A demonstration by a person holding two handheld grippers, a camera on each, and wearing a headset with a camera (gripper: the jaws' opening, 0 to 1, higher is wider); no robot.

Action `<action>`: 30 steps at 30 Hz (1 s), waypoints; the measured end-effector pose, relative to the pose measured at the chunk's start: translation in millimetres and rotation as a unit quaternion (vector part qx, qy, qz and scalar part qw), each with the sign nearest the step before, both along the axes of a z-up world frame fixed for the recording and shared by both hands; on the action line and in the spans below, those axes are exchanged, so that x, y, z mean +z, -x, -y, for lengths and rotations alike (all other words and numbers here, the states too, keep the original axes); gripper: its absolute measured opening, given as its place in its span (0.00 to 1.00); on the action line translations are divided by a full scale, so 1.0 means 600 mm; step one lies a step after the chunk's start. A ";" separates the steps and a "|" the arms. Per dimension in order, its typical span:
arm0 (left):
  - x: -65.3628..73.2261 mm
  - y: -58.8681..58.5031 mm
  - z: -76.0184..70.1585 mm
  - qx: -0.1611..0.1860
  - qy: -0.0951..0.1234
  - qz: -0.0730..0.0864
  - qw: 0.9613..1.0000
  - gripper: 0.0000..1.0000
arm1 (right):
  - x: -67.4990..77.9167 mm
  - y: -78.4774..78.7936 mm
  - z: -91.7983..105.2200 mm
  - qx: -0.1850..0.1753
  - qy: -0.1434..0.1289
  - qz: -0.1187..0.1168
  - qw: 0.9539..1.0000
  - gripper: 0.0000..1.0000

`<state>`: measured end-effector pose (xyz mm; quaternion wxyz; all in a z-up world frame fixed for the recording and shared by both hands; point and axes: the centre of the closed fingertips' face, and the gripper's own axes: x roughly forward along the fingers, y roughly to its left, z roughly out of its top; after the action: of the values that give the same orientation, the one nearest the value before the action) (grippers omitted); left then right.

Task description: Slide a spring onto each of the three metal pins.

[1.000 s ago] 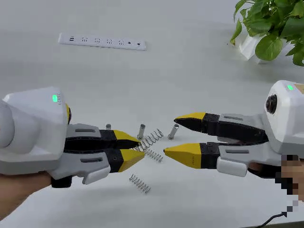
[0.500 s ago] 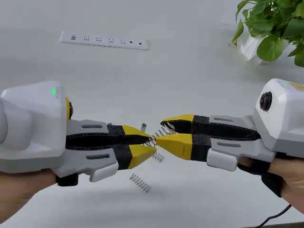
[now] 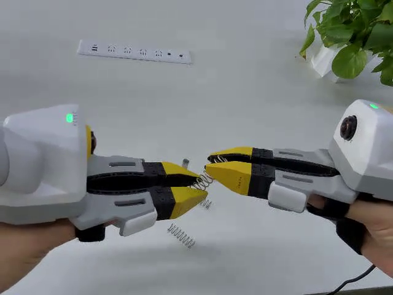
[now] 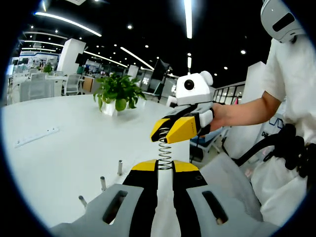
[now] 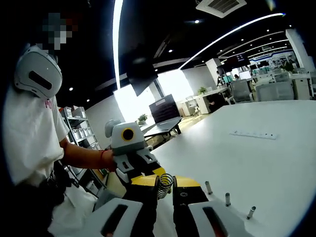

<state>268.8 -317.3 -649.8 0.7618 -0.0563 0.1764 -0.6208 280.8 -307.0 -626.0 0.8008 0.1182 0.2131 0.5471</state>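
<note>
A steel spring (image 3: 202,180) hangs in the air between the two grippers. My left gripper (image 3: 202,187) is shut on its lower end, and my right gripper (image 3: 207,162) is shut on its upper end. In the left gripper view the spring (image 4: 164,154) rises from my own jaws (image 4: 165,167) up to the right gripper (image 4: 166,134). In the right gripper view the spring (image 5: 165,184) sits coiled between my jaws (image 5: 165,181). Three short metal pins (image 4: 120,167) (image 4: 102,183) (image 4: 82,201) stand upright on the white table. One pin (image 3: 185,163) peeks out behind the left jaws.
A second spring (image 3: 180,235) lies on the table below the grippers, and a third spring (image 3: 206,203) shows partly under the left jaw. A white power strip (image 3: 135,52) lies at the back. A potted plant (image 3: 350,34) stands at the far right.
The right gripper was open and off to the right. It moved left and shut on the free end of the spring held by the left gripper. The two pins by the spring are now hidden.
</note>
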 end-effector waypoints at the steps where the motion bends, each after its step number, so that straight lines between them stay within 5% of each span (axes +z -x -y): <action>1: 0.000 0.000 0.000 -0.001 0.000 0.000 1.000 0.07 | 0.001 0.001 0.000 0.000 0.000 0.000 1.000 0.06; 15: -0.008 0.011 0.005 -0.016 -0.012 -0.001 1.000 0.07 | -0.004 0.011 -0.005 0.027 0.037 0.019 0.999 0.05; 30: -0.013 0.019 0.007 -0.029 -0.022 0.007 0.999 0.07 | -0.007 0.026 -0.012 0.068 0.101 0.070 0.990 0.06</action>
<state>257.5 -321.6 -657.4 0.7459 -0.0303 0.1866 -0.6386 265.2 -299.5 -630.4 0.7827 -0.0165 0.2185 0.5826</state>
